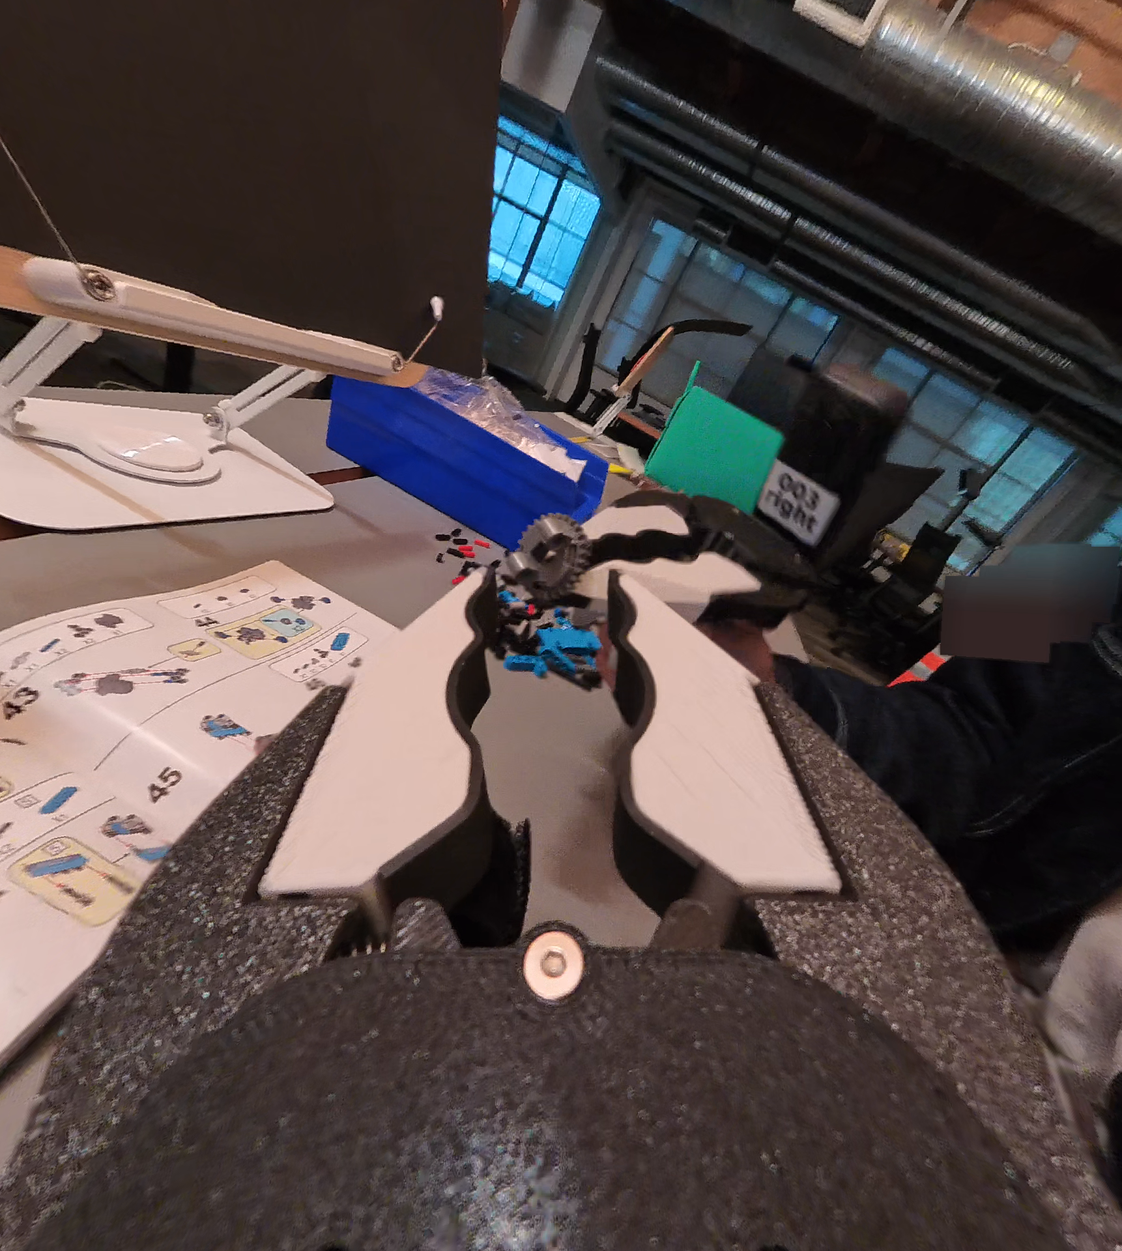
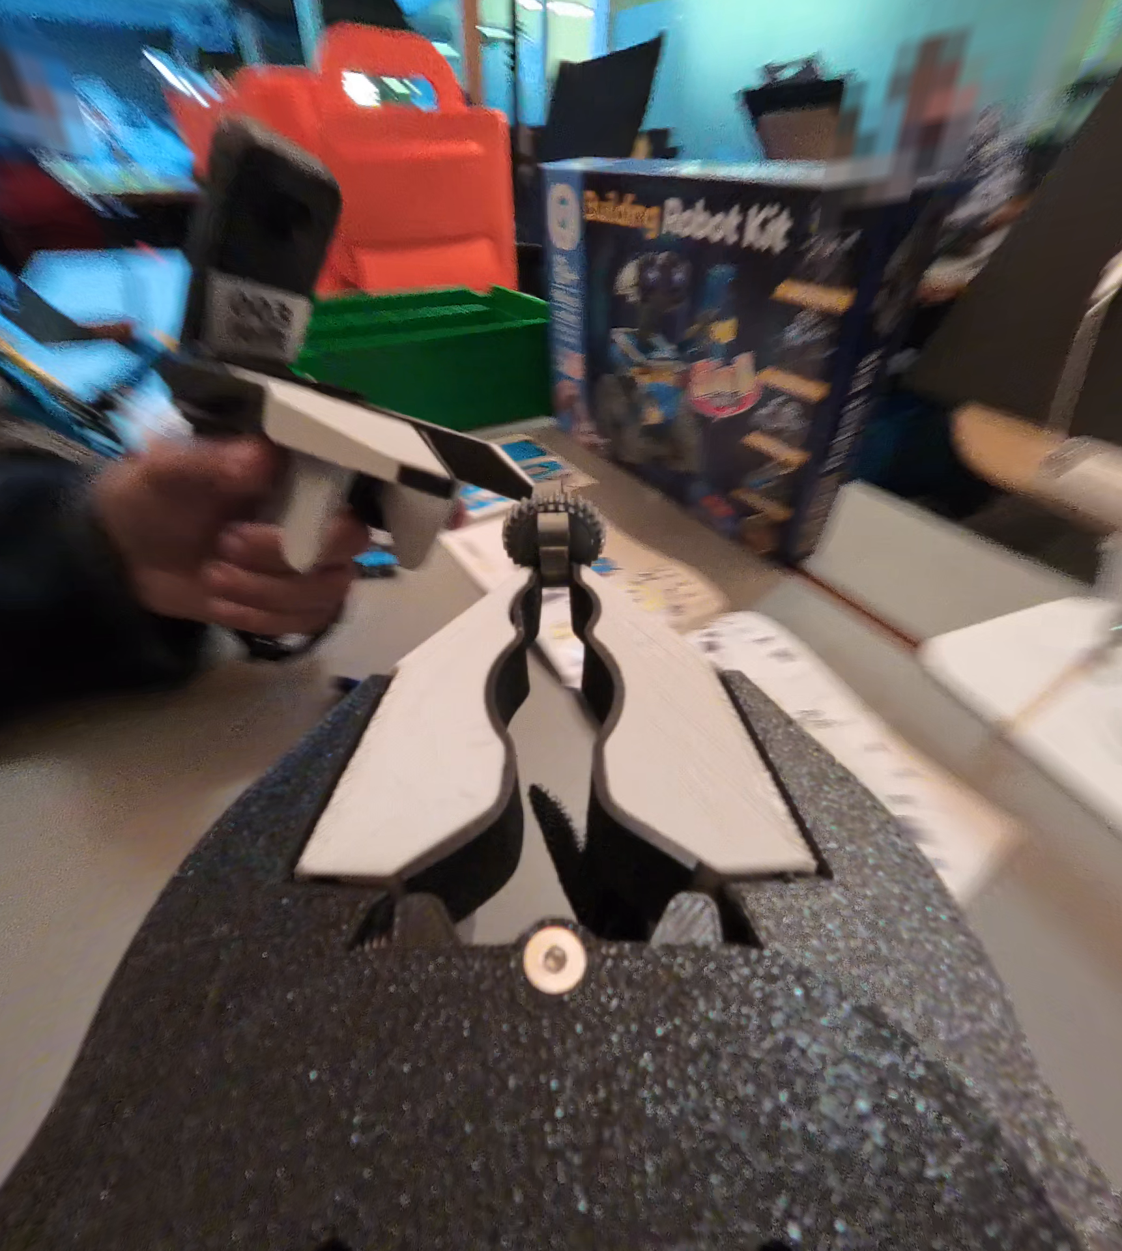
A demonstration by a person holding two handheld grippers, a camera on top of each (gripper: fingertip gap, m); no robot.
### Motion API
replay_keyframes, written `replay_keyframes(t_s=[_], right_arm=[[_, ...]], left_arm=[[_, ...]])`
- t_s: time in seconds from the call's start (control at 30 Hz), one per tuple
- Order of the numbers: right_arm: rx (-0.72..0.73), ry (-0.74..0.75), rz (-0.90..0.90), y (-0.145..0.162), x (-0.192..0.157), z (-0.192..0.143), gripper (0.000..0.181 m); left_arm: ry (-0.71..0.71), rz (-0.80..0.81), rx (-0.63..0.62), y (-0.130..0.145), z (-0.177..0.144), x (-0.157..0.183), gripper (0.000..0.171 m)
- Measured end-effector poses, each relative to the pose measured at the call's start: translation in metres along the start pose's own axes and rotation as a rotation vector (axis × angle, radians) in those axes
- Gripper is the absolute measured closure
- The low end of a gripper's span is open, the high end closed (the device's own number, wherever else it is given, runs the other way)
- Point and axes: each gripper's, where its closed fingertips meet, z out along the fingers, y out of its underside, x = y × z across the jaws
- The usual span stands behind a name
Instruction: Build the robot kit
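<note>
My left gripper [image 1: 548, 589] is open and empty, its jaws spread wide above the grey table. Just beyond its tips lies a pile of small blue and black parts [image 1: 548, 646]. My right gripper [image 2: 553, 575] is shut on a grey gear assembly [image 2: 553, 535] and holds it off the table. In the left wrist view, the right gripper [image 1: 589, 558] holds the gear assembly [image 1: 548, 552] just past my left fingertips. In the blurred right wrist view, the left gripper [image 2: 477, 504] is held by a hand [image 2: 220, 541], close to the gear.
An open instruction booklet [image 1: 105, 711] lies at the left, also seen in the right wrist view [image 2: 646, 589]. Loose red and black pins [image 1: 463, 548] lie near a blue bin [image 1: 457, 453]. A white stand [image 1: 125, 460], a green bin [image 2: 423, 352] and a kit box [image 2: 700, 359] stand behind. Less than 4 cm separates the two grippers' tips.
</note>
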Motion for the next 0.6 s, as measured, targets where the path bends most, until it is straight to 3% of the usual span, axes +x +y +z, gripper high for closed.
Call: replay_keyframes(t_s=[0.1,0.17,0.37,0.53,0.6], right_arm=[[-0.035,0.241,-0.403,-0.005,0.010,-0.005,0.174],[-0.032,0.327,-0.569,-0.010,0.009,-0.006,0.174],[-0.022,0.437,-0.826,-0.024,0.000,-0.008,0.173],[-0.046,0.471,-0.851,-0.022,-0.001,-0.005,0.173],[-0.066,0.522,-0.948,-0.024,0.000,-0.003,0.173]], left_arm=[[0.059,-0.070,0.040,-0.006,0.001,0.008,0.138],[0.056,-0.061,0.039,-0.005,0.002,0.009,0.138],[0.038,-0.028,-0.023,0.005,0.010,0.015,0.139],[0.063,-0.039,0.000,0.005,0.012,0.021,0.140],[0.079,-0.076,0.014,0.003,0.012,0.021,0.134]])
